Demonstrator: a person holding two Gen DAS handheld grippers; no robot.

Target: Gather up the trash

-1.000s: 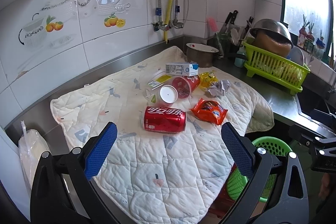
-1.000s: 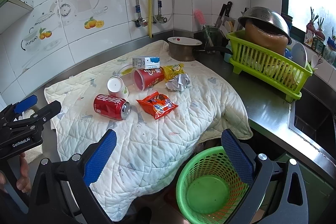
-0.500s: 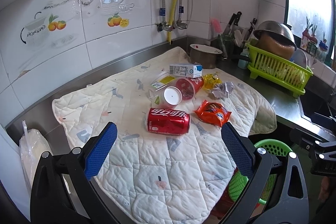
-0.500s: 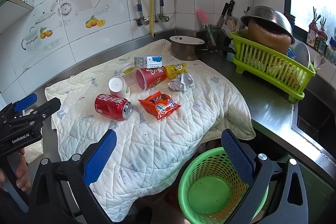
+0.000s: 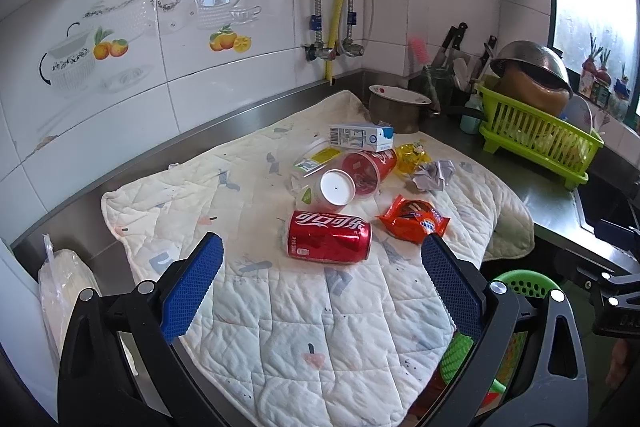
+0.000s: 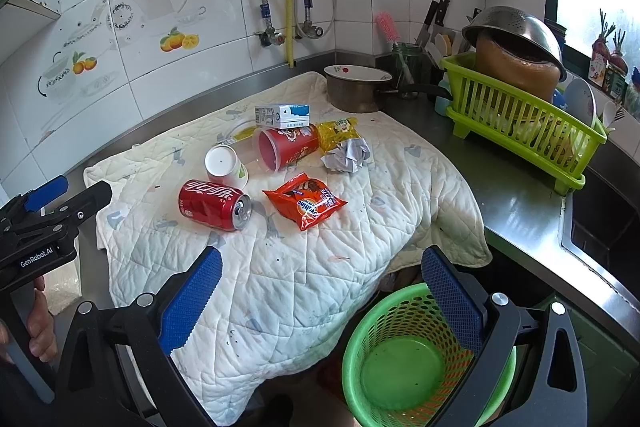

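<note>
Trash lies on a quilted white cloth (image 5: 320,307): a red cola can (image 5: 329,242) (image 6: 214,205) on its side, an orange snack packet (image 5: 414,223) (image 6: 305,201), a white paper cup (image 5: 328,189) (image 6: 224,165), a red plastic cup (image 5: 366,171) (image 6: 286,147), a milk carton (image 5: 361,137) (image 6: 283,115), a yellow wrapper (image 5: 412,157) (image 6: 338,133) and crumpled paper (image 5: 434,175) (image 6: 347,155). My left gripper (image 5: 322,291) is open and empty, just short of the can. My right gripper (image 6: 320,299) is open and empty above the cloth's front edge, beside an empty green basket (image 6: 404,359).
A steel pot (image 6: 354,87) stands behind the cloth. A green dish rack (image 6: 520,119) with a steel colander sits at the right. A knife holder and brush stand in the corner. A sink (image 6: 600,227) lies far right. A plastic bag (image 5: 64,291) sits at the left.
My left gripper has moved forward toward the cola can, which now looks larger. My right gripper has shifted slightly forward and left. Both stay open.
</note>
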